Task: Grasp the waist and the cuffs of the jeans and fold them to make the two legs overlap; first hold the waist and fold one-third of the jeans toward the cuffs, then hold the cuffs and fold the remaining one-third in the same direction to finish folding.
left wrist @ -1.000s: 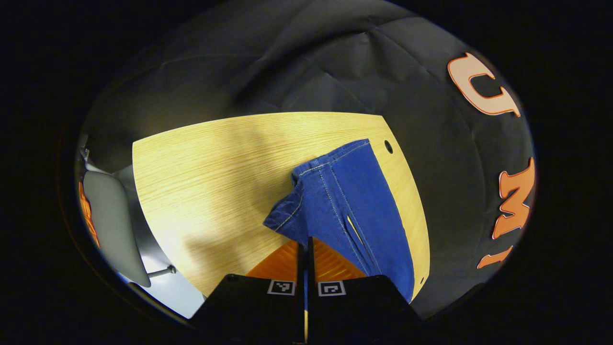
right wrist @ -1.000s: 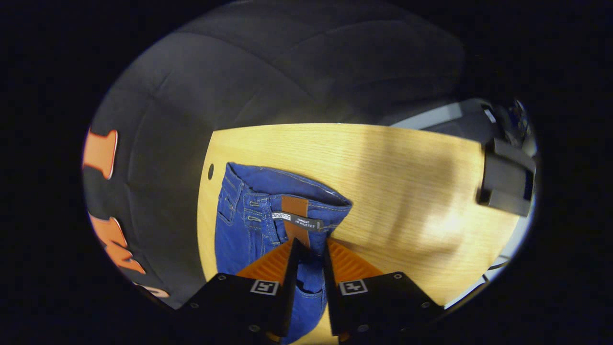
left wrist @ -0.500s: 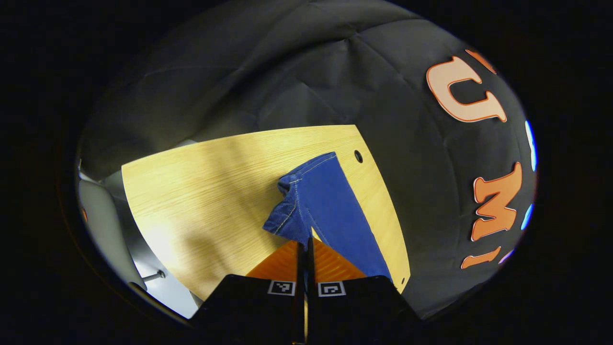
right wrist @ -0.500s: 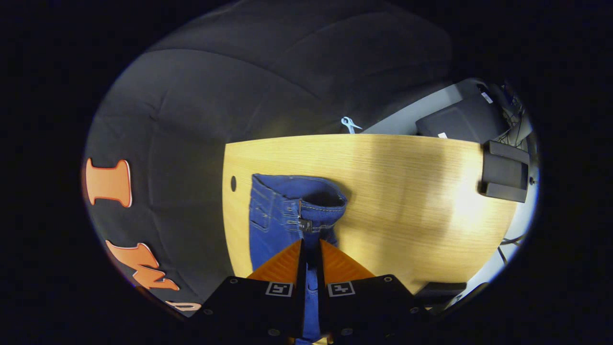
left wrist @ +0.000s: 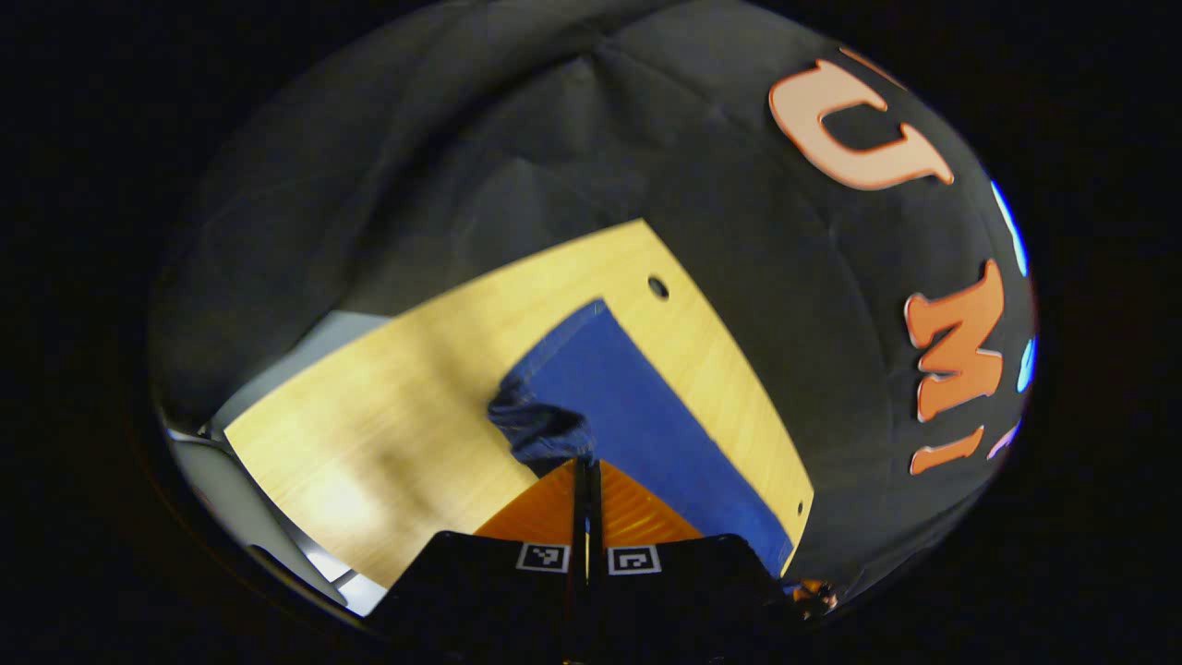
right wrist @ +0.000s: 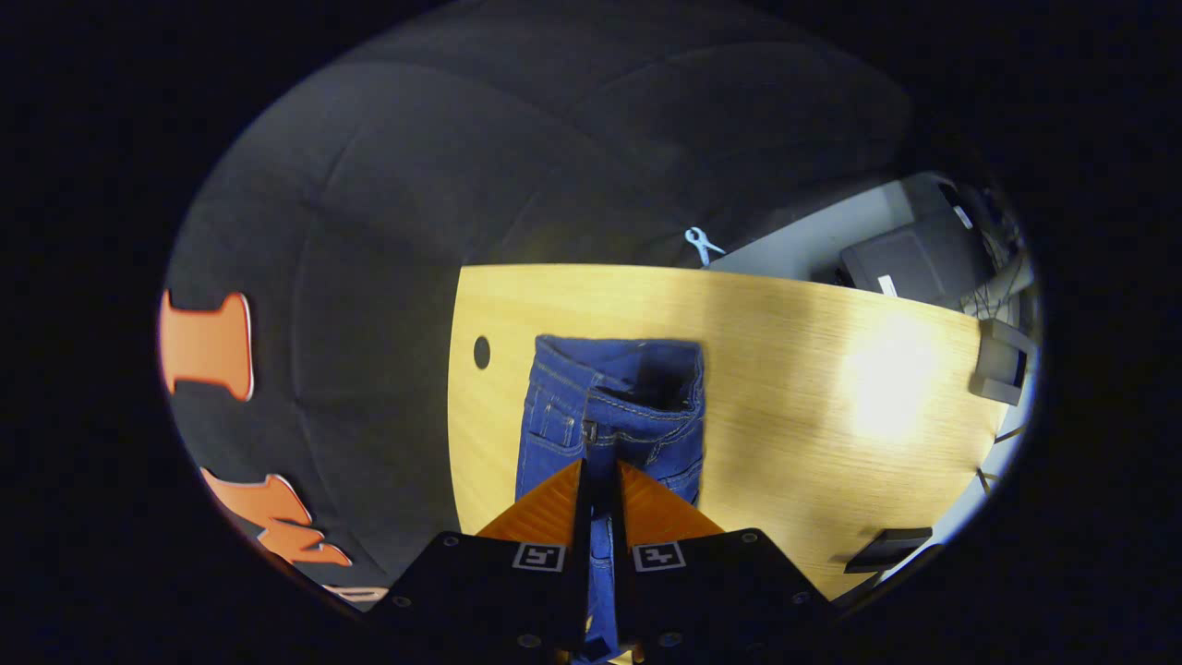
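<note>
The left claw (left wrist: 586, 462) has its 2 fingers squeezed tight together on a bunched bit of the blue denim jeans (left wrist: 637, 416), which looks like the cuff end, though the cloth there is blurry. In the left gripper view, the pinched lump of cloth sits right at the fingertips, and the flat blue leg spreads out ahead of the claw and off to its right, lying on the pale wooden table (left wrist: 388, 406). A small round hole in the table (left wrist: 657, 287) sits far ahead of the claw, just past the far edge of the jeans. The right claw (right wrist: 600, 471) is also pressed shut, with both fingers pinching the waist end of the jeans (right wrist: 614, 406). In the right gripper view, the open waistband lies straight ahead of the fingertips on the same wooden table (right wrist: 813, 388), and more denim hangs down between the 2 fingers. A small light blue clip (right wrist: 704, 245) sits far ahead of this claw, just past the table's back edge.
</note>
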